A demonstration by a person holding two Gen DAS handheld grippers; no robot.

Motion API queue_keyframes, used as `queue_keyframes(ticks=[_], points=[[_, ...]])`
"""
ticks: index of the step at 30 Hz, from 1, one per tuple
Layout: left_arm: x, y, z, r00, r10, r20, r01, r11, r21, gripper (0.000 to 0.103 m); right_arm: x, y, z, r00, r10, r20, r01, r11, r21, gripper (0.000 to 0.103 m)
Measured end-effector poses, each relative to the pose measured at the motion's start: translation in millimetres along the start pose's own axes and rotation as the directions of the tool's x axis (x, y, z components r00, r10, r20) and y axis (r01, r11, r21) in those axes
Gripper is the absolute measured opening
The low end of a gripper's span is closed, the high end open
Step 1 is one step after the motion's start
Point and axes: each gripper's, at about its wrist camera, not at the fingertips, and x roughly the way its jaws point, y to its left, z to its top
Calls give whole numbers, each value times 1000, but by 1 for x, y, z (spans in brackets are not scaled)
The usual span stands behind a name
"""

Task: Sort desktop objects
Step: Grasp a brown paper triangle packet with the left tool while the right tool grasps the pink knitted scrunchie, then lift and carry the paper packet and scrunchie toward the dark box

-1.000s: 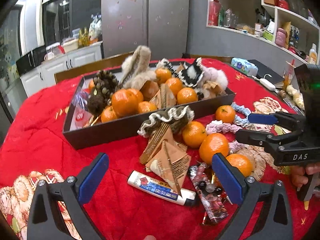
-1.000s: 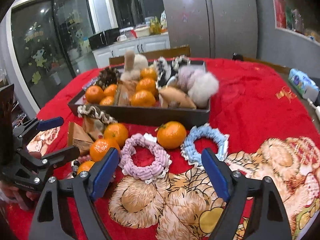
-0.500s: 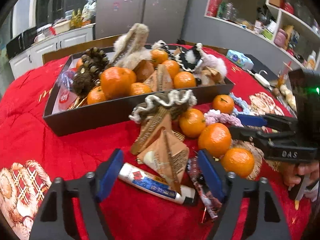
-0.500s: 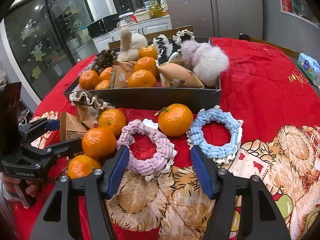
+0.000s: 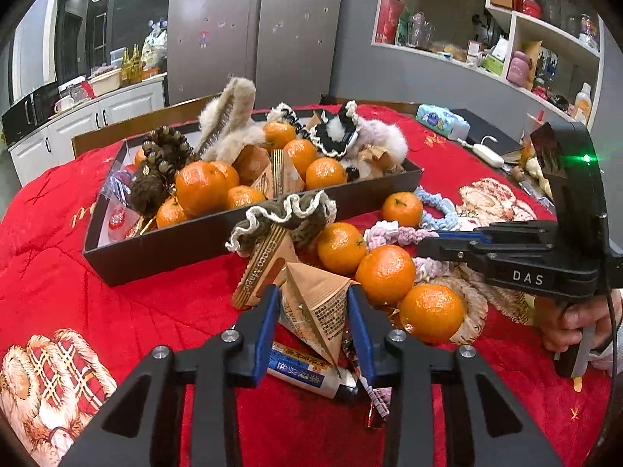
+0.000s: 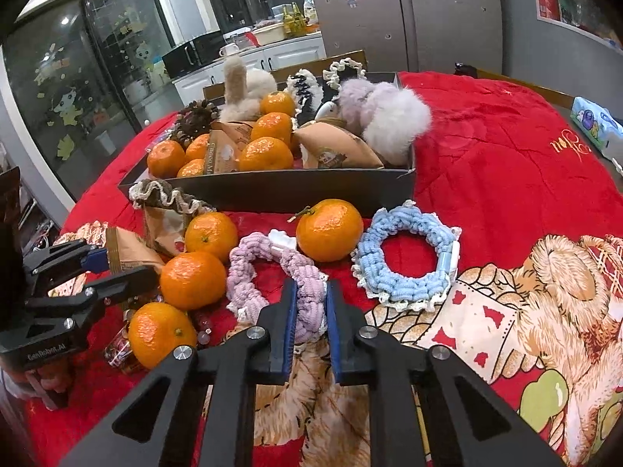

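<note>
Both your grippers have just been closing: left gripper (image 5: 313, 313) clamps one brown packet (image 5: 317, 303), right gripper (image 6: 309, 313) one pink scrunchie (image 6: 272, 272) (four oranges (image 6: 329, 229) before the black tray (image 6: 296, 190)).

A black tray (image 5: 202, 245) sits on the red cloth, heaped with tangerines, a pine cone, tan snack packets and fluffy scrunchies. In front of it lie four loose tangerines (image 6: 329, 230), a brown frilled scrunchie (image 5: 286, 216), a blue scrunchie (image 6: 405, 260) lying flat, and a pink scrunchie (image 6: 288, 276) pinched at its near edge. A tan triangular snack packet (image 5: 317, 303) stands upright, squeezed from both sides, over a tube (image 5: 307, 373).
</note>
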Motion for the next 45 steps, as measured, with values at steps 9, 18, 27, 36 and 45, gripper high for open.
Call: queue_keyframes(ticks=[9, 18, 27, 36, 45], points=[[-18, -17, -1, 995, 14, 96, -22, 996, 83, 37, -30, 11, -5, 989, -23, 144, 29, 999, -40, 12], [-27, -17, -1, 990, 5, 139, -16, 997, 80, 37, -42, 3, -10, 984, 10, 178, -10, 1000, -5, 12], [-26, -11, -1, 991, -7, 135, 0, 999, 51, 37, -49, 3, -11, 975, 18, 223, -18, 1000, -4, 12], [-25, -9, 0, 991, -17, 132, 11, 999, 39, 37, -51, 4, -11, 975, 40, 218, -40, 999, -6, 13], [-30, -9, 2, 986, -13, 168, 7, 999, 37, 37, -61, 9, -9, 970, 53, 238, -48, 998, -27, 13]])
